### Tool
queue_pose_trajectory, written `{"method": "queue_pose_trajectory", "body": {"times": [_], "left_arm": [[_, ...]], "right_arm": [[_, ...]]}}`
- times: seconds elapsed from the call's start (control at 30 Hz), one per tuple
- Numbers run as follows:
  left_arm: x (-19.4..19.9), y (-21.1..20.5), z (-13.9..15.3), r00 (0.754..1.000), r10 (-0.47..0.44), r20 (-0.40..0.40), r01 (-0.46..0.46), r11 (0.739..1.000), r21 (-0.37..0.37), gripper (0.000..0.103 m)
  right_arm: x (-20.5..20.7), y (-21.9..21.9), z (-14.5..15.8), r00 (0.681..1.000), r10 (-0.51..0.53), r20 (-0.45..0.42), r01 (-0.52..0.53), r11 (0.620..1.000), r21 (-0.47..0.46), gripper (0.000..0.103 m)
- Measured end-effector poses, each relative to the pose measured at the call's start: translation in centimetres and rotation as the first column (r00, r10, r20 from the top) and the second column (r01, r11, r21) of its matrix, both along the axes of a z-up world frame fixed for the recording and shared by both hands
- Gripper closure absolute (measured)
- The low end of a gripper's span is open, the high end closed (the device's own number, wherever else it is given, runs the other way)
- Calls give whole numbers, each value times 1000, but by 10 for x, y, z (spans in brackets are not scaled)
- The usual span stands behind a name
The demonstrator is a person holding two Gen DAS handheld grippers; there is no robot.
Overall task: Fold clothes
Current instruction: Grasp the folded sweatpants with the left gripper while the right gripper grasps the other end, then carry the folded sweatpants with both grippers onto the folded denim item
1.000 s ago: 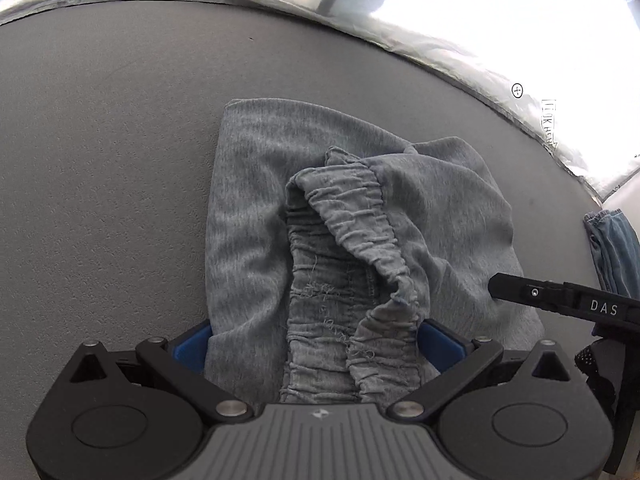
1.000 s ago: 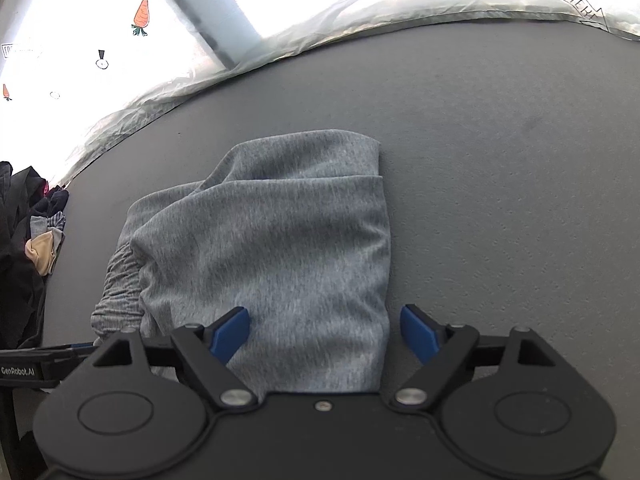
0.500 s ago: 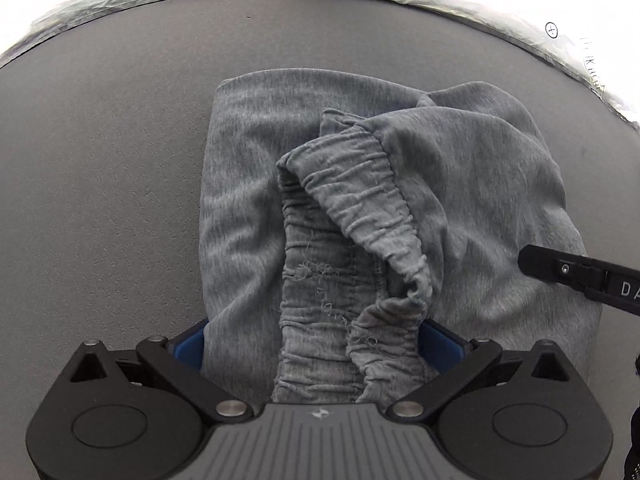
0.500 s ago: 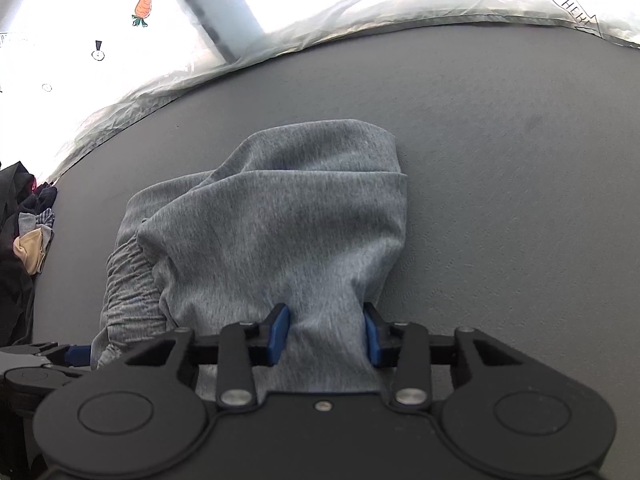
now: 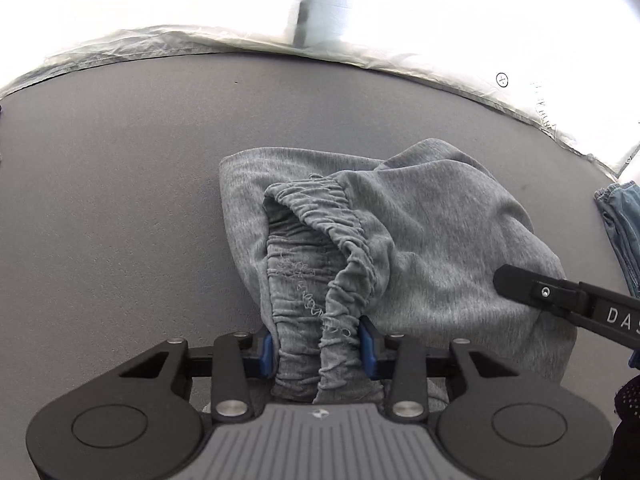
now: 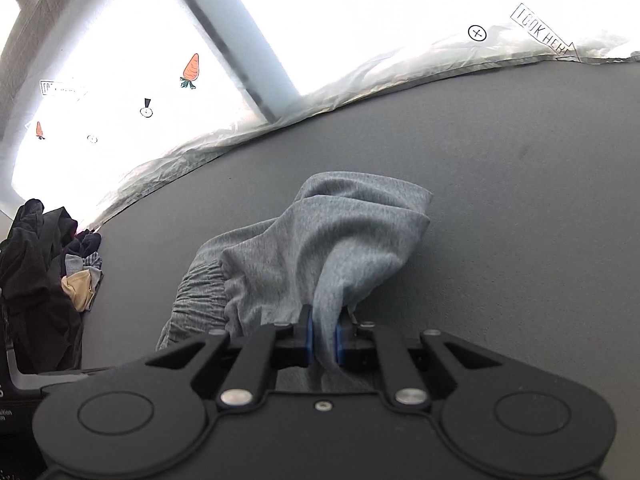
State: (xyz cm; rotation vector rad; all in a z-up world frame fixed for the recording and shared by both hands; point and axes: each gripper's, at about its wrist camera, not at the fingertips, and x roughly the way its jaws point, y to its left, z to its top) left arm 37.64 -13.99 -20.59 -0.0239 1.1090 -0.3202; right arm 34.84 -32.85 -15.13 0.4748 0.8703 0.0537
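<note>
Both grippers clench grey shorts (image 5: 420, 240) on a dark grey table (image 5: 120, 220). The left gripper (image 5: 318, 346), its jaws having just been closing, pinches the gathered elastic waistband (image 5: 320, 216); the right gripper (image 6: 323, 340), likewise just closing, nips a bunched fold at the garment's near edge. A denim item (image 5: 620, 224) is cut off at the right edge; a dark clothes pile (image 6: 40, 264) sits far left, its contents hard to distinguish.
</note>
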Motion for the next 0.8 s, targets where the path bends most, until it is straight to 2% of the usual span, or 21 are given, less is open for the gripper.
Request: {"method": "queue_pose_trajectory", "body": {"times": [0.23, 0.4, 0.6, 0.8], "left_arm": [[-45, -10, 38, 993, -95, 68, 99, 994, -53, 65], [-66, -37, 61, 975, -203, 94, 213, 972, -104, 65], [-83, -99, 92, 933, -332, 141, 349, 930, -116, 65], [-116, -193, 112, 922, -329, 203, 357, 926, -121, 66]], "right_arm": [[-54, -5, 36, 995, -70, 78, 69, 998, 11, 94], [-93, -14, 55, 982, -153, 108, 156, 988, -20, 94], [-148, -52, 64, 951, -271, 150, 278, 960, -27, 94], [-169, -133, 67, 940, -271, 206, 278, 961, -4, 94]]}}
